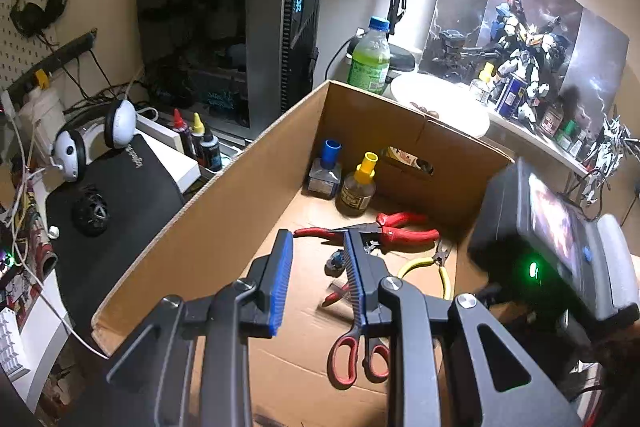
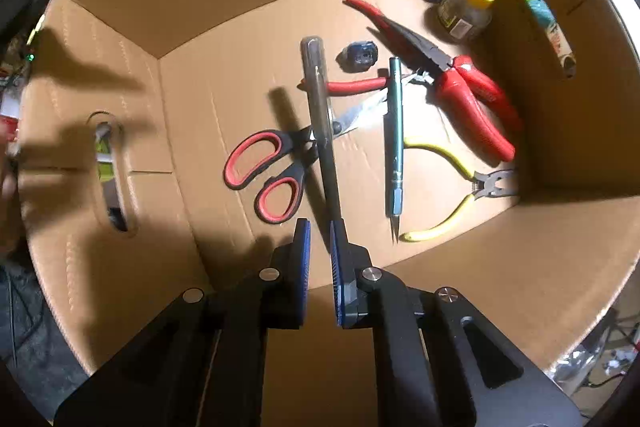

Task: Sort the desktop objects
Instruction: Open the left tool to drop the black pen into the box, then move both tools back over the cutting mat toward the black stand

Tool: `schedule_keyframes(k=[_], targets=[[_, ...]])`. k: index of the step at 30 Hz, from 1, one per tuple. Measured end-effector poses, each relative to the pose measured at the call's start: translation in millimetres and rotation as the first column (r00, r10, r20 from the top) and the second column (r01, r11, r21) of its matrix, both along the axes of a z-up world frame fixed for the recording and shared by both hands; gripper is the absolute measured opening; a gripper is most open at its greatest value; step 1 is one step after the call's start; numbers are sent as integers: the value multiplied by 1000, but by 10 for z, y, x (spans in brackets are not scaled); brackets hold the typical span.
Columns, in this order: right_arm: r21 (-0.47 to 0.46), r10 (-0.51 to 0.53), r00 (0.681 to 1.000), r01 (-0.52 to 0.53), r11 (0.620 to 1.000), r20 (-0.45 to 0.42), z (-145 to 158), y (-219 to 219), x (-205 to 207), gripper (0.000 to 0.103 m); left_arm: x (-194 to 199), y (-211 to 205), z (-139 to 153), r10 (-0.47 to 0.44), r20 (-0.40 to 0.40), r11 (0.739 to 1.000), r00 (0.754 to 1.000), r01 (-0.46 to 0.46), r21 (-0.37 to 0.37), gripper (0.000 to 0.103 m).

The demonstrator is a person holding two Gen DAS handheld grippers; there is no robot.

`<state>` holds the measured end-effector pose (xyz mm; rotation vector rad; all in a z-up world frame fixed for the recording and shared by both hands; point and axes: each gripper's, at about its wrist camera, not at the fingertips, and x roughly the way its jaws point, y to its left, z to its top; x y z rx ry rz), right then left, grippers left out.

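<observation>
- The right tongs pointed down into the box, nearly shut on a long dark tool whose far end hung over the scissors.
- The left tongs stood partly open over the box with nothing between the pads.
- Just right of the tool, on the box floor, lay a green pen knife, yellow cutters and red pliers.
- Two bottles stood in the far corner.
- Outside the box, headphones lay on the bench.
</observation>
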<state>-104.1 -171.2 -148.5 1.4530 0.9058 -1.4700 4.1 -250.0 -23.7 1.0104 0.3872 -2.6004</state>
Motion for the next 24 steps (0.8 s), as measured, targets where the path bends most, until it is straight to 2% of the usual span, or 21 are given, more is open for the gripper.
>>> schedule_keyframes(k=[2,3,5,8,11,12,13,16,19,21,24], targets=[[-44,-29,996,25,999,-81,107,46,-1,10,41,47,42,0,-34,1000,999,0,-12,27],[-77,-52,986,40,996,-160,204,112,23,10,54,83,70,-5,-57,1000,998,3,-23,27],[-163,-119,927,64,985,-356,426,283,131,14,75,151,122,-14,-98,999,995,10,-38,27],[-298,-273,816,130,946,-510,689,583,325,22,87,311,211,-38,-154,998,987,30,-54,27],[-450,-421,760,190,873,-496,891,879,499,24,88,538,271,-65,-187,994,980,46,-101,27],[-499,-475,731,212,841,-490,956,977,554,26,86,612,284,-76,-193,992,978,54,-113,27],[-552,-535,698,236,799,-476,1024,1099,610,29,86,691,296,-87,-198,990,976,63,-123,32],[-643,-644,627,282,712,-439,1110,1350,706,35,99,920,322,-122,-216,985,969,93,-143,54],[-670,-698,561,309,675,-445,1123,1598,740,43,109,1179,353,-181,-233,977,956,146,-158,59],[-670,-715,538,329,666,-447,1098,1721,759,43,97,1345,362,-218,-234,969,947,183,-165,64],[-665,-749,477,374,646,-460,1060,1959,803,45,80,1590,361,-268,-234,957,935,231,-174,69]])
